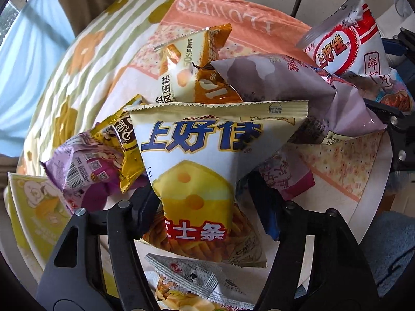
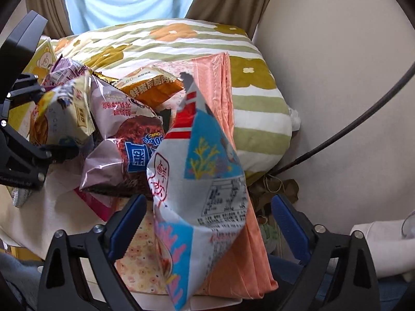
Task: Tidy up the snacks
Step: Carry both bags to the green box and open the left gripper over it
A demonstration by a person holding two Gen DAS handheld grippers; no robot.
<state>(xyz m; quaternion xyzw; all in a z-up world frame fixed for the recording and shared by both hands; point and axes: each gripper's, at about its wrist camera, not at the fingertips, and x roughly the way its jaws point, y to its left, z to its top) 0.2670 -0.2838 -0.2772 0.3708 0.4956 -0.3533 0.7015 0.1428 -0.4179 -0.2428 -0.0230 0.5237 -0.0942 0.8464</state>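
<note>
My left gripper stands around a yellow and white cheese-stick snack bag; both jaws seem to touch its sides. Behind it lie a mauve chocolate snack bag, an orange cake packet and a purple packet. My right gripper is wide open around a white, red and blue prawn-cracker bag, which stands between the jaws without touching them. That bag also shows in the left wrist view. The mauve bag and the cheese bag lie to its left.
The snacks sit on a floral cloth over a folded peach cloth. A striped flowered pillow lies behind. A yellow box is at the left. A wall and a dark cable are on the right.
</note>
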